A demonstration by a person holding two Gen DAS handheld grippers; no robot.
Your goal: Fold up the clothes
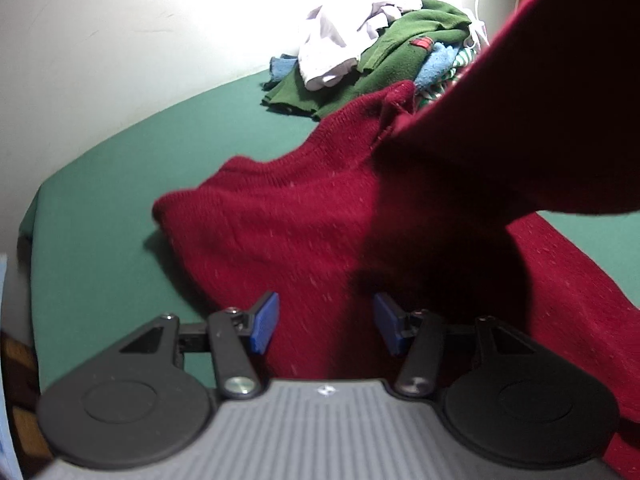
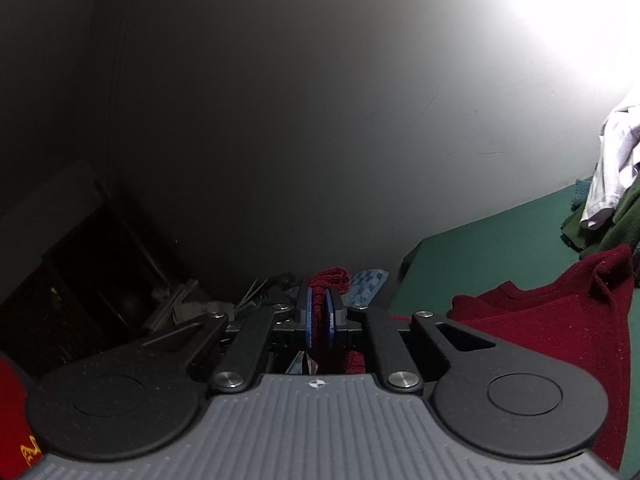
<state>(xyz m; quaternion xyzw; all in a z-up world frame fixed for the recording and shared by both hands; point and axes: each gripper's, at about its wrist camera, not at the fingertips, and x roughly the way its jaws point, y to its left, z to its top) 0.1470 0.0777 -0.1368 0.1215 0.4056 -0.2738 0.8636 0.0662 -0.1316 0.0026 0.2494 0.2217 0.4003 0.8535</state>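
A dark red knitted sweater (image 1: 304,216) lies spread on the green table (image 1: 100,216). One part of it is lifted and crosses the upper right of the left wrist view. My left gripper (image 1: 326,320) hovers open just above the sweater's near edge, blue pads (image 1: 266,322) wide apart with nothing between them. My right gripper (image 2: 319,316) is shut on a bunched edge of the red sweater (image 2: 326,280), held up past the table's left end. The sweater's body (image 2: 560,320) drapes at the right of that view.
A pile of clothes (image 1: 384,52), green, white and blue, sits at the far side of the table against the pale wall (image 1: 120,40). Beyond the table's left end stand dark furniture (image 2: 80,280) and clutter (image 2: 240,300). A blue patterned cloth (image 2: 366,286) lies there.
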